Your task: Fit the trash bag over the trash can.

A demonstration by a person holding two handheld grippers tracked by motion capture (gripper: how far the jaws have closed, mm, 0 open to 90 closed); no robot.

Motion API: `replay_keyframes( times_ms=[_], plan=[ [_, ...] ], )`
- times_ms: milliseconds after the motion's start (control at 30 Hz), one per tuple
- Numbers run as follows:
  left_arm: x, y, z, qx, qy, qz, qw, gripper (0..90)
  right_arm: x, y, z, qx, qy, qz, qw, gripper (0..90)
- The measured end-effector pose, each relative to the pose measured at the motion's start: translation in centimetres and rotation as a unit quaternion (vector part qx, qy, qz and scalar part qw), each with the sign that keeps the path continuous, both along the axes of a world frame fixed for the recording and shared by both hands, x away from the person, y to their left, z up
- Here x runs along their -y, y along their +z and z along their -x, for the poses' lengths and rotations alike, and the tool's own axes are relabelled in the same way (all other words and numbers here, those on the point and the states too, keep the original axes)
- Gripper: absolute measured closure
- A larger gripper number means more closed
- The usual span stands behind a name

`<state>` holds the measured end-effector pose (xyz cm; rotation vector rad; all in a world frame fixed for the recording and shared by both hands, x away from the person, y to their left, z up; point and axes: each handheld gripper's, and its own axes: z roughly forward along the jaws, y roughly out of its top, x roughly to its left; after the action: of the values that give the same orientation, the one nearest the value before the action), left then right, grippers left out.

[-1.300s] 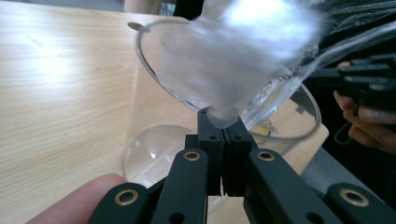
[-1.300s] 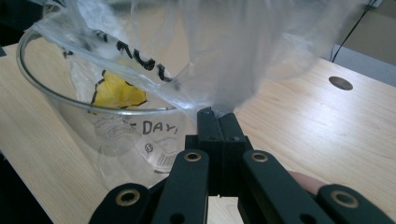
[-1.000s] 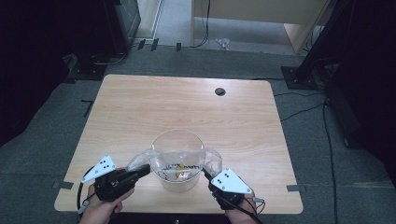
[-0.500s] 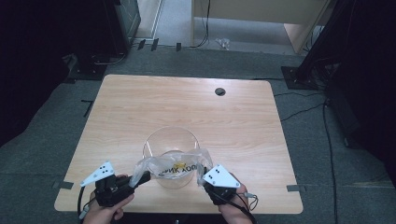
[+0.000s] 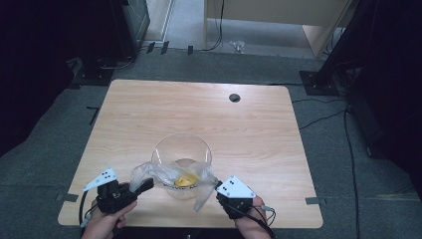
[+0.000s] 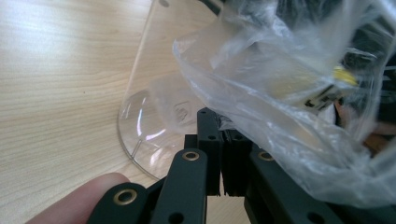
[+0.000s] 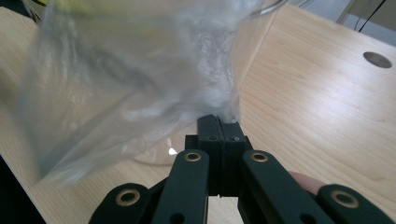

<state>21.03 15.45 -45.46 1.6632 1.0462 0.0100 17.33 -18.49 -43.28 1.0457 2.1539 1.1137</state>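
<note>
A clear bowl [image 5: 181,149] stands near the table's front edge. A crumpled clear plastic bag [image 5: 171,177] with a yellow item [image 5: 186,180] inside hangs across the bowl's near side, stretched between both grippers. My left gripper [image 5: 144,185] is shut on the bag's left edge, and my right gripper [image 5: 217,188] is shut on its right edge. In the left gripper view the jaws [image 6: 223,135] pinch the bag [image 6: 280,93] beside the bowl's wall [image 6: 149,98]. In the right gripper view the jaws [image 7: 219,123] grip the film [image 7: 130,79] just above the tabletop.
The wooden table [image 5: 199,114] has a round cable hole [image 5: 235,97] at its far right. Dark stands, cables and a wooden cabinet lie on the floor beyond. A fingertip [image 6: 79,196] shows beside the left jaws.
The left gripper has sunk a little toward the table with the bag's edge. The bag has shifted lower against the bowl's near side, and its yellow item now shows plainly. Both grips hold.
</note>
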Motion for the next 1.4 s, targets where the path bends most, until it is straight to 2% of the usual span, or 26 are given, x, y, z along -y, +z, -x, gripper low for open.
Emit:
replay_keyframes(
  times_ms=[133, 200, 233, 267, 333, 367, 400, 467, 600, 800, 867, 933, 1000, 1100, 1267, 1400],
  plan=[
    [0.2, -0.1, -0.3, 0.008, 0.004, -0.013, 0.9999, 87.5, 0.3, -0.5, -0.1, -0.009, -0.005, -0.001, 0.9999, 90.0],
    [0.3, 0.1, -0.2, 0.018, 0.016, -0.023, 0.9995, 83.6, 0.4, -0.5, -0.2, -0.007, -0.004, -0.008, 0.9999, 90.0],
    [0.4, 0.3, 0.0, 0.029, 0.024, -0.027, 0.9989, 76.1, 0.4, -0.5, -0.1, -0.003, -0.005, -0.015, 0.9999, 89.4],
    [0.4, 0.5, 0.1, 0.038, 0.028, -0.028, 0.9985, 67.1, 0.6, -0.5, -0.1, -0.003, -0.001, -0.025, 0.9997, 77.9],
    [0.4, 1.0, 0.2, 0.045, 0.029, -0.025, 0.9982, 52.9, 1.1, -0.4, -0.1, -0.004, 0.011, -0.036, 0.9993, 67.3],
    [0.4, 1.2, 0.2, 0.048, 0.031, -0.025, 0.9980, 49.4, 1.3, -0.3, -0.1, -0.004, 0.012, -0.037, 0.9992, 63.4],
    [0.3, 1.3, 0.1, 0.051, 0.036, -0.026, 0.9977, 48.1, 1.6, -0.3, 0.0, -0.002, 0.011, -0.037, 0.9992, 59.7],
    [0.2, 1.5, 0.1, 0.060, 0.048, -0.030, 0.9966, 55.0, 2.2, -0.2, 0.0, 0.001, 0.006, -0.039, 0.9992, 54.9],
    [0.1, 1.6, -0.2, 0.059, 0.064, -0.032, 0.9957, 58.3, 3.6, 0.1, 0.1, 0.010, 0.006, -0.050, 0.9987, 48.8],
    [0.1, 1.8, -0.4, 0.063, 0.074, -0.038, 0.9946, 51.9, 5.7, 0.3, -0.4, 0.004, -0.023, -0.060, 0.9979, 46.9],
    [0.0, 1.9, -0.4, 0.063, 0.075, -0.037, 0.9945, 46.9, 6.3, 0.3, -0.4, 0.008, -0.039, -0.061, 0.9974, 46.9],
    [0.0, 2.1, -0.4, 0.064, 0.079, -0.039, 0.9941, 39.2, 6.6, 0.7, -0.3, 0.014, -0.046, -0.076, 0.9959, 47.0],
    [0.1, 2.4, -0.4, 0.067, 0.078, -0.043, 0.9938, 32.4, 6.5, 1.4, 0.1, 0.020, -0.042, -0.093, 0.9946, 47.1],
    [0.4, 2.9, -0.2, 0.075, 0.085, -0.063, 0.9915, 23.9, 5.5, 2.8, 0.9, 0.035, -0.025, -0.107, 0.9933, 47.0],
    [0.5, 3.6, 0.0, 0.087, 0.095, -0.060, 0.9898, 22.4, 3.2, 4.8, 1.8, 0.055, -0.004, -0.125, 0.9906, 45.4],
    [0.6, 4.1, 0.2, 0.095, 0.098, -0.058, 0.9890, 21.7, 1.5, 5.4, 2.4, 0.065, 0.012, -0.133, 0.9889, 39.0]
  ],
)
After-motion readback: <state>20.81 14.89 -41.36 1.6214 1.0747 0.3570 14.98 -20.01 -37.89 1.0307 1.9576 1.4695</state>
